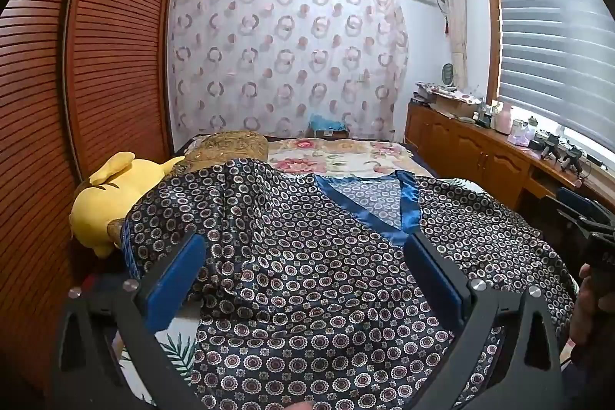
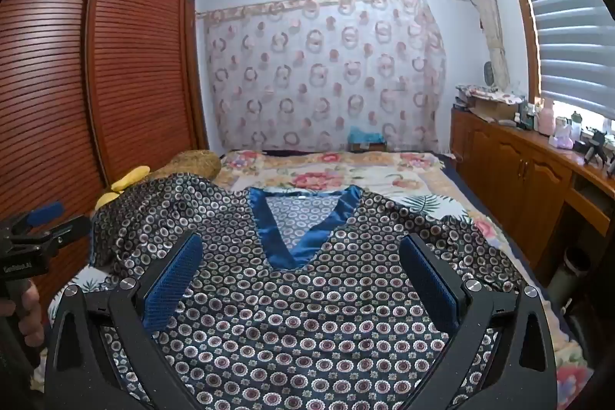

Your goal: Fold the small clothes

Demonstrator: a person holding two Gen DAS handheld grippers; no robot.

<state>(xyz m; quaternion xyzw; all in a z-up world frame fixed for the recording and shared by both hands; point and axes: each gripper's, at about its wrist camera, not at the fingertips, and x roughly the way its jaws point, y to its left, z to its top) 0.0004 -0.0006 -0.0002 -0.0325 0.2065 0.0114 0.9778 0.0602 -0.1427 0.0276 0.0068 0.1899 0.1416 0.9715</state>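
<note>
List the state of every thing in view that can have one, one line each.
Patterned top: spread flat on the bed, unfolded, blue V-neck away from the camera.
Left sleeve: draped over the yellow plush toy.
Left tongs: open, above the top, holding nothing.
Right tongs: open, above the top, holding nothing.
Wardrobe doors: closed.
Window blind: lowered.
Floral curtain: drawn.

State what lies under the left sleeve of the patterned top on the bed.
The patterned top drapes its sleeve over a yellow plush toy and a gold-brown cushion. The toy's head and the cushion's top show; the rest of both is covered by fabric.
</note>
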